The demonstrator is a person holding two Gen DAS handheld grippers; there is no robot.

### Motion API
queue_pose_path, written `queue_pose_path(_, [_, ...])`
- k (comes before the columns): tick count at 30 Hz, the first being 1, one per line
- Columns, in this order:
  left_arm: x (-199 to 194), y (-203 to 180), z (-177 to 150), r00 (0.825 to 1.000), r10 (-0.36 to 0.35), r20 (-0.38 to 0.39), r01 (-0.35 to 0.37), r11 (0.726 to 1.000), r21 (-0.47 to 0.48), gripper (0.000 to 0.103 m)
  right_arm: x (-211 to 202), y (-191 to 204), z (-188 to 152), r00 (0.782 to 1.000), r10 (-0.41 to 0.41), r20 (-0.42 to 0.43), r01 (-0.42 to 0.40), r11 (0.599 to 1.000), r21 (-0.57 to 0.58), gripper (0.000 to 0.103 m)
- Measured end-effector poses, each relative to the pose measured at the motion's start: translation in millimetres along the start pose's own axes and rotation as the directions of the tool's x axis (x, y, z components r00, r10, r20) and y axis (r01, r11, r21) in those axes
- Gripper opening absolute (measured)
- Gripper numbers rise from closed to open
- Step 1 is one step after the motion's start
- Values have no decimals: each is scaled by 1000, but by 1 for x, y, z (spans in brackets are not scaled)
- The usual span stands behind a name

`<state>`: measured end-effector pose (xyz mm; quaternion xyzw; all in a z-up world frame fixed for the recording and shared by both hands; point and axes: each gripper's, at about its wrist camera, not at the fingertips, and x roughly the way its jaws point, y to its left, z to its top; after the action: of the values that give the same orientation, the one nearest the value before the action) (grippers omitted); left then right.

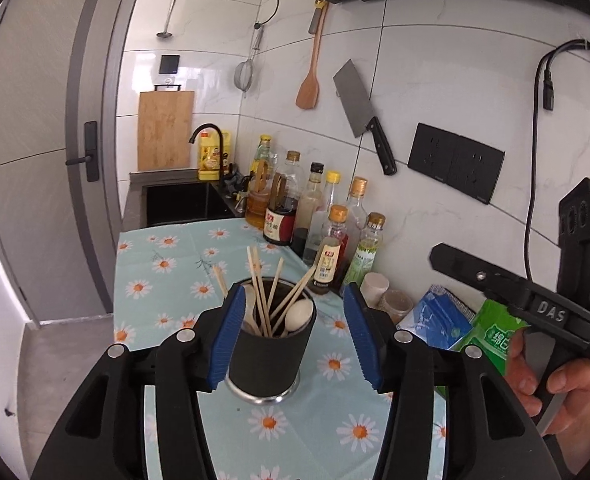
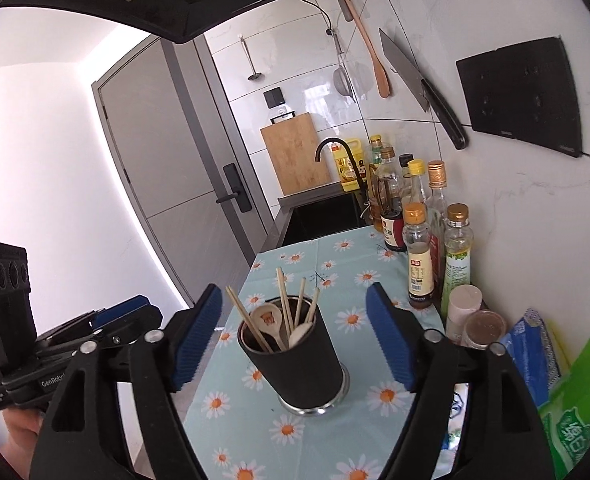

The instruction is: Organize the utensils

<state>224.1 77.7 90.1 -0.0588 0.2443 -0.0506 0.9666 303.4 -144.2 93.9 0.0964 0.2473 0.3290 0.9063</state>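
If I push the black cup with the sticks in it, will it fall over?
Probably not from a gentle nudge. The black cup is taller than it is wide, and the chopsticks and spoons stick out above its rim, so a hard push near the top might tip it. It stands on a flowered cloth, which may slide or bunch underneath.

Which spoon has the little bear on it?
Find the daisy tablecloth on the counter, then the black cup standing in its middle. Chopsticks and pale spoons stick out of it. The bear spoon leans at the cup's left side, its bowl showing a brown bear, while the spoon beside it is plain.
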Motion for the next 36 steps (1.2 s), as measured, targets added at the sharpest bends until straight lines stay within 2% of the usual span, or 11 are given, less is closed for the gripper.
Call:
queue_pose_path(2, [-6,-8,-7,1000,23,-16,-23,1000,-3,53,-10,-2,-2,1000,10,-6,-10,1000,-20,76])
queue_pose_path(6, [-20,-23,-21,998,54,-34,-55,998,-16,61,-32,-7,-10,999,33,-24,-34,998,-59,87])
queue_pose_path(10, [-35,-41,-37,996,83,-43,-85,996,-27,62,-51,-10,-21,998,54,-42,-58,995,-87,96])
queue_pose_path(20, [-66,-76,-90,985,157,-76,-161,986,-52,83,-78,-18,-58,987,105,-120,-123,981,-152,98])
queue_pose_path(22, [-71,-78,-100,980,182,-81,-187,980,-69,95,-82,-18,-66,984,112,-139,-134,977,-165,98])
queue_pose_path(23, [-72,-77,-104,978,189,-85,-195,978,-78,97,-84,-19,-71,983,111,-144,-135,976,-169,98])
queue_pose_path(28, [-79,-78,-125,968,224,-114,-236,967,-97,96,-92,-20,-90,977,119,-179,-150,973,-174,98])
queue_pose_path(36, [-83,-87,-154,959,248,-138,-262,960,-97,96,-99,-18,-121,967,96,-235,-144,970,-197,98])
